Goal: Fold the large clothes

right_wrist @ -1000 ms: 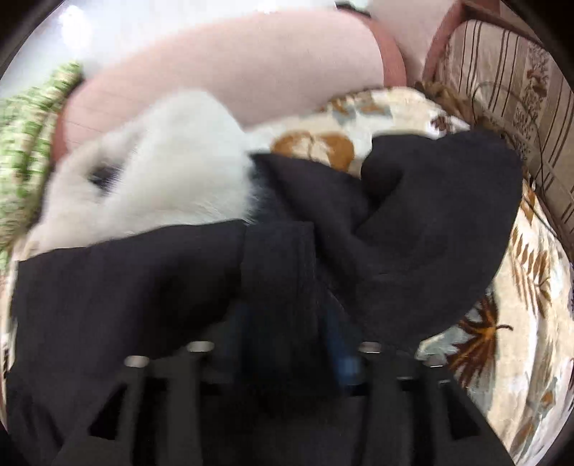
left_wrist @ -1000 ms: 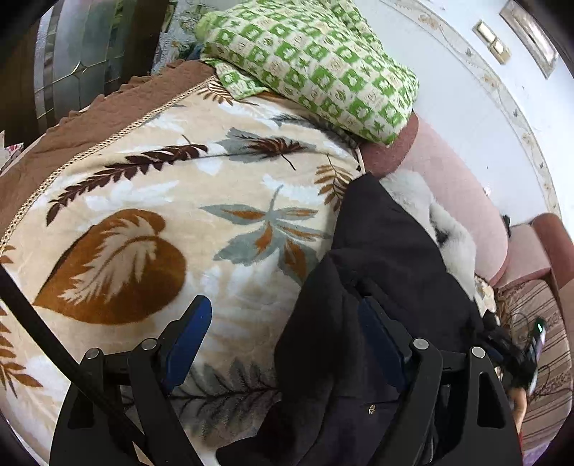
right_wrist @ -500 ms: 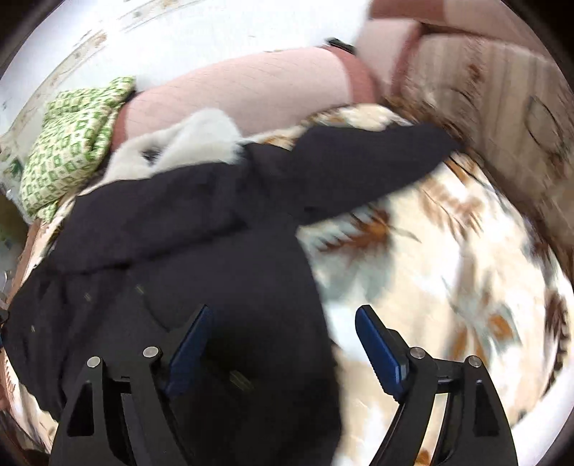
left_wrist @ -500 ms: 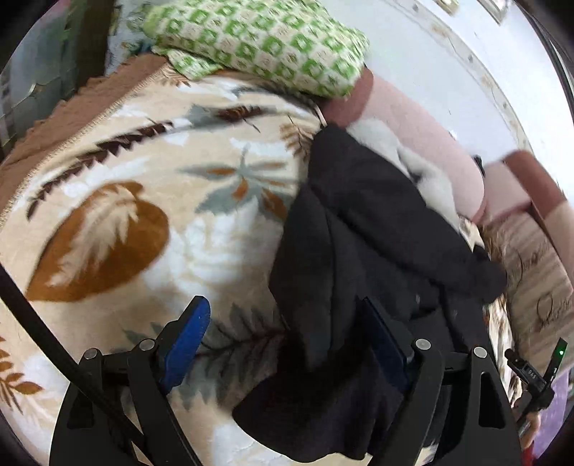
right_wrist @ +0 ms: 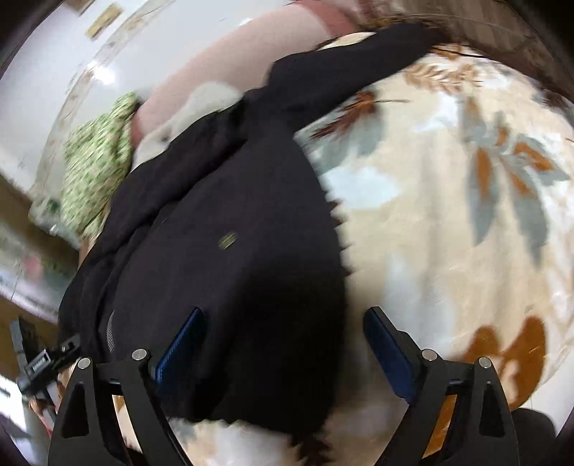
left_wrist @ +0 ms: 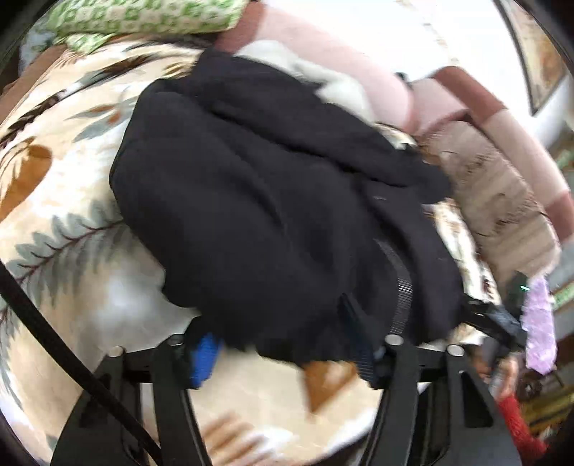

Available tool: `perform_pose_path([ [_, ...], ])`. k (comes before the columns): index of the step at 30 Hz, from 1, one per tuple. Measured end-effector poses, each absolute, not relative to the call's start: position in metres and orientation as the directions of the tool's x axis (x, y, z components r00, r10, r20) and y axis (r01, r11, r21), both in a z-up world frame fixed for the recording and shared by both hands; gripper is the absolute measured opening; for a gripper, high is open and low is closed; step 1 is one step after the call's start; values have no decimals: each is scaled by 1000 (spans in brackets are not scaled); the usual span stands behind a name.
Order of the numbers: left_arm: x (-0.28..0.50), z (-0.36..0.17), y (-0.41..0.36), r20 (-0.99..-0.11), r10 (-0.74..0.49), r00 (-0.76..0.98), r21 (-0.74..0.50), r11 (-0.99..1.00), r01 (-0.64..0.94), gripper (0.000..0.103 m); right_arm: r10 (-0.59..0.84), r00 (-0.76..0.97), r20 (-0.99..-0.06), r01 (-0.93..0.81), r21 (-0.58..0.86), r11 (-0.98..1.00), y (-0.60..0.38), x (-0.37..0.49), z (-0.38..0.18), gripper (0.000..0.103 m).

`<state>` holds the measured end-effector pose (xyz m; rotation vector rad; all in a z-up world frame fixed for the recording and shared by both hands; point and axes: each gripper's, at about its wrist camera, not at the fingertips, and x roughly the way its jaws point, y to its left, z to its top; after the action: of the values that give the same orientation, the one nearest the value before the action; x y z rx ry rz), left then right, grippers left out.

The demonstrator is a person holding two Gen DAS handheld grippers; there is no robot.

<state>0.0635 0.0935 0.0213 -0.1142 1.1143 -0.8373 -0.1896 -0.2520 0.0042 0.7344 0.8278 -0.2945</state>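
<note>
While a black garment [left_wrist: 272, 200] lies bunched in a heap on a cream blanket printed with brown and grey leaves [left_wrist: 71, 251], both handheld grippers hang over its near edge, each angled downward. From the left wrist view, the left gripper [left_wrist: 287, 353] has just been closing and its jaws stand narrower; the dark hem drapes over and between its blue pads, but blur hides whether they actually pinch the cloth, so a grip there cannot be confirmed. From the right wrist view, the right gripper [right_wrist: 283, 344] has just been opening and its jaws stand wide, one pad lying against the black fabric and the other over bare blanket, holding nothing. The garment stretches away from the grippers toward a pink sofa back [left_wrist: 351, 71], with one sleeve [right_wrist: 344, 68] flung out along it; a white fluffy item [left_wrist: 333, 82] and a green checked cushion [left_wrist: 143, 14] sit beyond. The step in hand looks like taking hold of the bottom edge before spreading or folding the piece, so the task seems to be at an early stage. Next, the right jaws would likely need to settle over a fold of hem and close, so that both hands can lift and pull the cloth flat.
</note>
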Motion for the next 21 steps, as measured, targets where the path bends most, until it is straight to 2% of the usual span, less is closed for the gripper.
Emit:
perform_pose_path([
  [1, 56, 31, 92, -722, -675, 151, -499, 660, 561, 35, 46, 655, -754, 489, 470, 735, -247, -187, 6, 84],
  [3, 50, 49, 88, -701, -695, 159, -502, 640, 582, 34, 78, 661, -747, 454, 480, 750, -243, -180, 17, 64],
  [5, 51, 72, 89, -670, -718, 189, -511, 630, 585, 34, 137, 717, -683, 408, 571, 713, -252, -181, 30, 55],
  [7, 57, 89, 92, -632, -753, 185, -552, 605, 574, 34, 209, 801, -561, 327, 702, 633, -272, -187, 52, 46],
  [8, 60, 99, 94, -623, -756, 200, -560, 610, 561, 35, 221, 829, -513, 296, 738, 607, -279, -191, 61, 46],
  [10, 61, 109, 95, -624, -747, 229, -548, 627, 554, 46, 179, 874, -452, 269, 756, 597, -293, -198, 85, 46],
  [14, 62, 110, 109, -642, -717, 273, -529, 671, 520, 56, 14, 875, -483, 341, 638, 691, -296, -211, 116, 47],
  [15, 60, 109, 113, -653, -693, 306, -506, 700, 504, 63, -12, 863, -506, 364, 604, 709, -294, -214, 117, 47],
  [17, 57, 104, 120, -676, -641, 363, -458, 752, 474, 66, -28, 844, -536, 384, 566, 730, -290, -217, 112, 53],
  [19, 54, 96, 132, -690, -612, 386, -437, 778, 452, 67, -23, 817, -577, 401, 538, 741, -281, -215, 100, 69],
  [21, 57, 88, 142, -699, -595, 396, -442, 795, 415, 69, 22, 798, -602, 382, 534, 754, -268, -213, 85, 72],
])
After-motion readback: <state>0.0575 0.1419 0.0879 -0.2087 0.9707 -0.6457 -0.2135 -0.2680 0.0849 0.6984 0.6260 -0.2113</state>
